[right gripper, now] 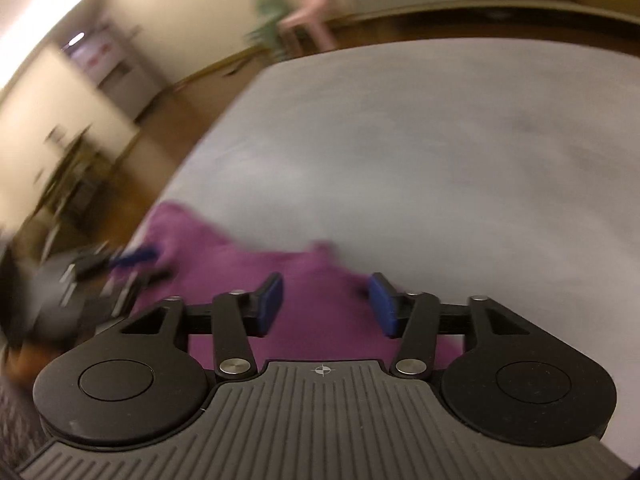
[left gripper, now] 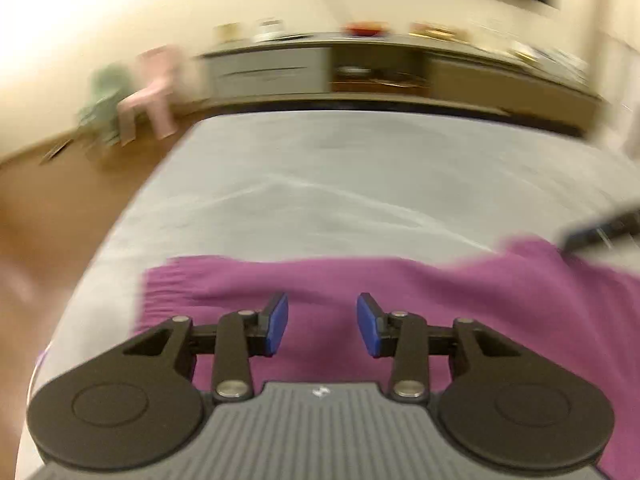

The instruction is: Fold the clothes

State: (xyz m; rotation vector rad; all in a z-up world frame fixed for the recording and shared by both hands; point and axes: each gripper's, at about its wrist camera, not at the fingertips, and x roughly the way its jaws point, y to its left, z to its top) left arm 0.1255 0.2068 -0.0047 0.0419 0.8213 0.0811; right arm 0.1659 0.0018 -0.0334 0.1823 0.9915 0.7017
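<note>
A purple garment lies flat on the near part of a bed with a light grey sheet. My left gripper hovers over the garment's near edge, blue pads apart, nothing between them. In the right wrist view the same purple garment lies under my right gripper, which is open above the cloth with an empty gap. The left gripper shows blurred at the far left, over the garment's left end. The right gripper's dark body enters the left wrist view at the right edge.
Wooden floor runs along the bed's left side. A pink chair and a green one stand past the bed's far corner. A long low cabinet with items on top lines the far wall. Both views are motion-blurred.
</note>
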